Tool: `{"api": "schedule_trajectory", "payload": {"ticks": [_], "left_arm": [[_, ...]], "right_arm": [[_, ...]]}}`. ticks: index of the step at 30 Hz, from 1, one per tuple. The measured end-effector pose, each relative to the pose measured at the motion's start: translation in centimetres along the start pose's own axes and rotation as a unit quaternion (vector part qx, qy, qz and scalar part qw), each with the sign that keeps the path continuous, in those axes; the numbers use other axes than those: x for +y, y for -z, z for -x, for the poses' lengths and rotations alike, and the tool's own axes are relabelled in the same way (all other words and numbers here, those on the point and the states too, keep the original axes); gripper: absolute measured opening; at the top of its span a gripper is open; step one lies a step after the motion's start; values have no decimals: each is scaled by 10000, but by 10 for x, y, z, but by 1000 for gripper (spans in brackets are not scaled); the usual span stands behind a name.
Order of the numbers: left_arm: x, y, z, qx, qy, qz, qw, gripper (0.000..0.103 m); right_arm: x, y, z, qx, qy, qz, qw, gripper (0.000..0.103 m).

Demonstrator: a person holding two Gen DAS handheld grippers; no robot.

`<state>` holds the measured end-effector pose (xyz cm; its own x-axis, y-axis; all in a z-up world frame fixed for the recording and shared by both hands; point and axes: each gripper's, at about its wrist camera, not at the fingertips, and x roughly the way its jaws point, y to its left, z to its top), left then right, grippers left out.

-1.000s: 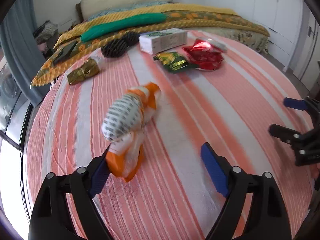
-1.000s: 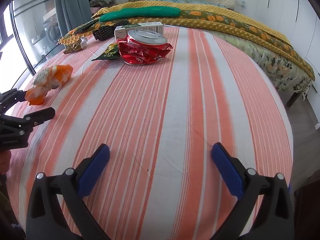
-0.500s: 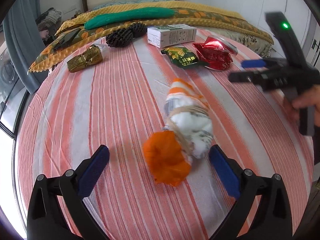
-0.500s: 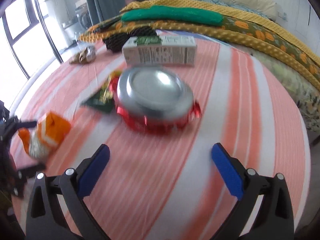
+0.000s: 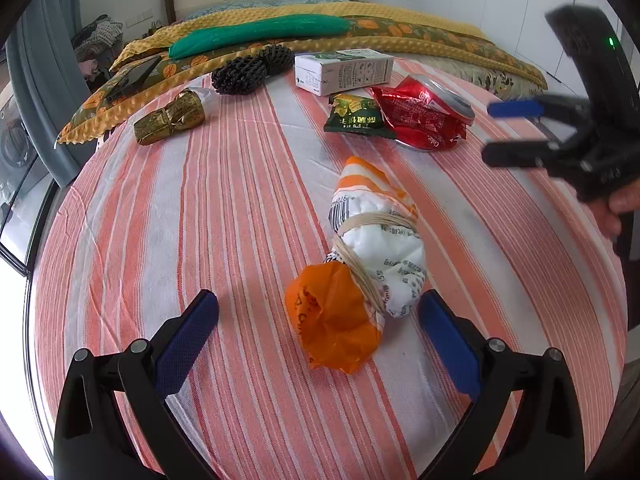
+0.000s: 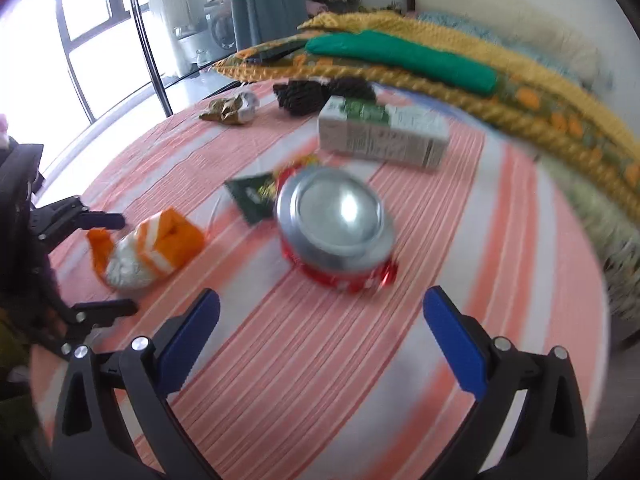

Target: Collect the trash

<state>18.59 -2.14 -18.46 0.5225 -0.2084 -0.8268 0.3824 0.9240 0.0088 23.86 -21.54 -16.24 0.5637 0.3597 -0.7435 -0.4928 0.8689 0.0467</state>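
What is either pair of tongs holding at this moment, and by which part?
Nothing. The left tongs stand open around the orange-and-white bundle without pressing it; the right tongs are open and empty before the crushed red can.

1. One orange-and-white bundle [image 5: 360, 264] of plastic wrapping, tied with a rubber band.
2. One crushed red can [image 5: 424, 120].
3. One green snack packet [image 5: 354, 118].
4. One white-and-green carton [image 5: 344, 70].
5. One gold foil wrapper [image 5: 170, 122], crumpled.
6. One piece of black foam netting [image 5: 250, 70]; whether it is a single piece or two lying together cannot be told.
7. One green cushion [image 5: 260, 34] on the yellow blanket.
8. Two claws, the left claw [image 5: 318, 334] and the right claw [image 6: 320, 334].
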Motion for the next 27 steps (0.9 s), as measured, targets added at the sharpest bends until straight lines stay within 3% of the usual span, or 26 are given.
{"api": "schedule_trajectory", "payload": {"ticks": [3, 7, 9, 10, 14, 18, 22, 27], "left_arm": [[0, 0, 0, 0, -1, 0, 10000, 99], [0, 0, 0, 0, 4, 2, 10000, 99], [0, 0, 0, 1, 4, 3, 10000, 99], [0, 0, 0, 0, 5, 4, 10000, 99], [0, 0, 0, 0, 4, 4, 10000, 99], [0, 0, 0, 1, 3, 3, 10000, 99], [0, 0, 0, 1, -11, -3, 10000, 99], [0, 0, 0, 2, -8, 0, 10000, 99]], "right_arm": [[-2, -23, -7, -82, 13, 14, 10000, 98], [-2, -39, -32, 210, -14, 105, 9997, 98], [-4, -38, -38, 369, -212, 49, 9991, 82], [-5, -36, -36, 383, -161, 31, 9991, 67], [-7, -24, -7, 213, -73, -279, 9994, 66], [-4, 5, 37, 265, 594, -753, 9950, 67], [0, 54, 66, 678, 1253, -1511, 9782, 67], [14, 95, 74, 716, 1210, -1912, 9714, 68]]}}
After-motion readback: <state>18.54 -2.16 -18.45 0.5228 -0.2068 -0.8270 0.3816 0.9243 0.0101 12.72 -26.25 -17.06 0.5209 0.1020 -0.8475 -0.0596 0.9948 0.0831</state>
